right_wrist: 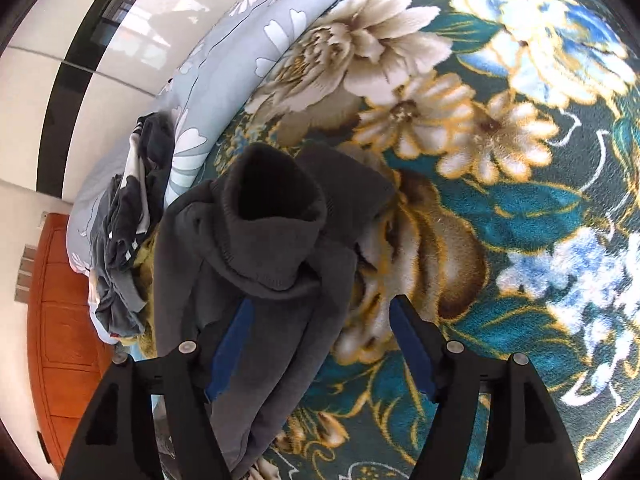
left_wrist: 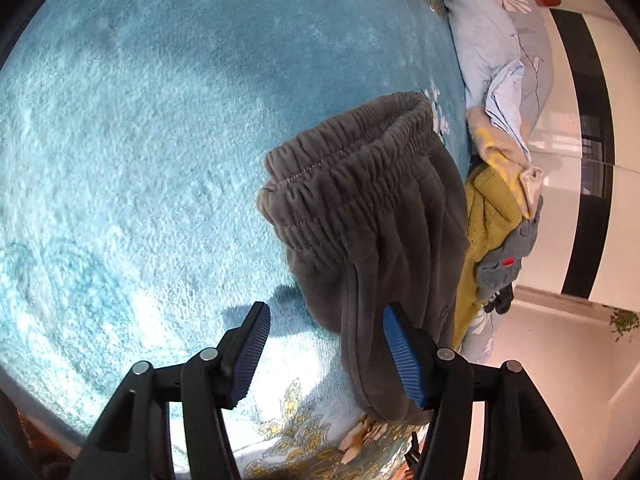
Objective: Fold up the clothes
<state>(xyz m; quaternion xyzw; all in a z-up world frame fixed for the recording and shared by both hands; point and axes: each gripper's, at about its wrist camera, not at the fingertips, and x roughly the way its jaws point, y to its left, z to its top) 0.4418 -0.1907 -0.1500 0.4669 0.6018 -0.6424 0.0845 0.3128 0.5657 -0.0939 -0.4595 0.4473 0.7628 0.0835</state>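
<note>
Dark grey plush trousers lie on the bed blanket. In the left wrist view their gathered elastic waistband [left_wrist: 352, 172] is ahead of my left gripper [left_wrist: 326, 354]. The jaws stand apart, and a fold of the trousers runs down beside the right blue pad [left_wrist: 402, 360] without being pinched. In the right wrist view a trouser leg ends in a ribbed cuff [right_wrist: 276, 216]. It lies between the spread jaws of my right gripper [right_wrist: 320, 352]. The cloth drapes over the left finger [right_wrist: 230, 354] and stays clear of the right one.
The teal blanket [left_wrist: 140, 140] has a flower print [right_wrist: 500, 200]. At the bed's edge lie a mustard knit [left_wrist: 484, 224], a grey garment with a red tag [left_wrist: 504, 264] and dark clothes [right_wrist: 128, 232] against a light blue floral quilt [left_wrist: 492, 40]. Beyond are pale floor [left_wrist: 560, 340] and wooden furniture [right_wrist: 60, 320].
</note>
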